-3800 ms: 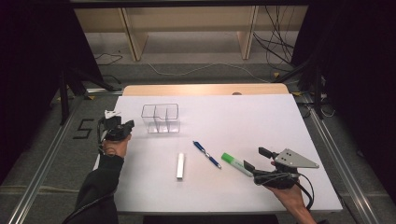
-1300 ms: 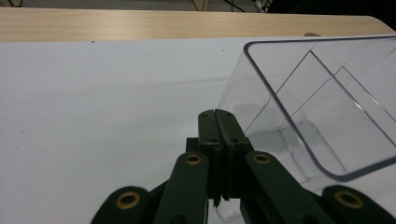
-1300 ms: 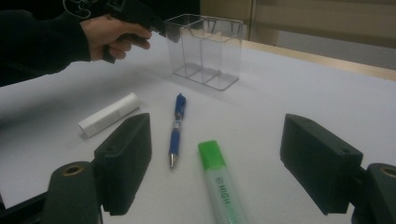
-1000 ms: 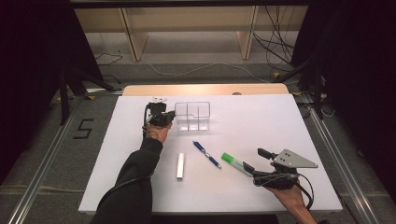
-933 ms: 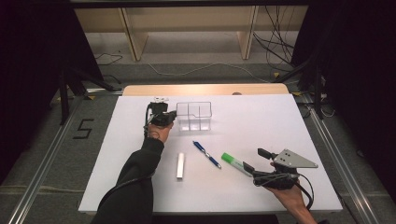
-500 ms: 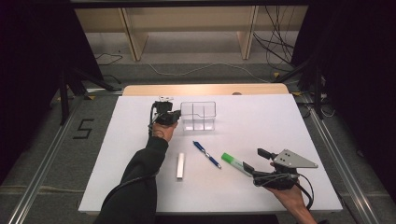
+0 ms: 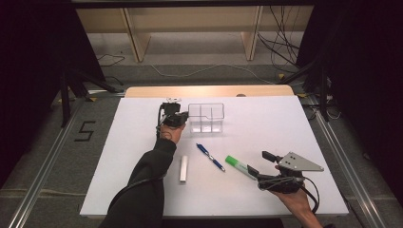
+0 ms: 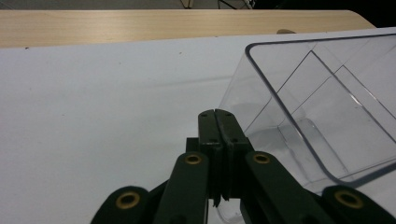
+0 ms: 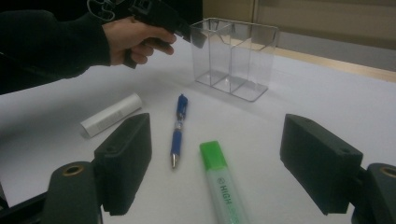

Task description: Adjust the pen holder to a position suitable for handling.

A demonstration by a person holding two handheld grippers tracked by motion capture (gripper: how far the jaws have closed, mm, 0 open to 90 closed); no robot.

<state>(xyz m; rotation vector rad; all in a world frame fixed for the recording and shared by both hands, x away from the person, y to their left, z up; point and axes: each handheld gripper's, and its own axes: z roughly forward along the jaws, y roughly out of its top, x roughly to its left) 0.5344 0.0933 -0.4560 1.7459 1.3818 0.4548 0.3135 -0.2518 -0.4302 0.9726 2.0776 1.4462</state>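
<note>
Right hand: your right gripper (image 7: 259, 170) rests low near the near right corner of the white table (image 7: 285, 123), forearm coming in from the near edge, grey three-cornered plate on top.
Right jaws: spread wide apart, holding nothing; in the right gripper view the tail of the green highlighter pen (image 9: 222, 184) lies between them.
Highlighter: lies flat on the table, its far end pointing away toward the table's middle, its near end just at your right gripper's tips.
Blue ballpoint pen (image 7: 210, 156): flat on the table, just left of the highlighter, angled the same way.
White cylindrical stick (image 7: 183, 168): flat, left of the pen, pointing from near edge to far edge.
Left arm: dark sleeve reaching well forward, your left gripper (image 8: 217, 116) held at the left wall of the box.
Left jaws: pressed together; whether they pinch the wall, I cannot tell.
Clear plastic divided box (image 7: 206, 117): upright, open-topped, compartments inside, toward the far edge, about midway across.
</note>
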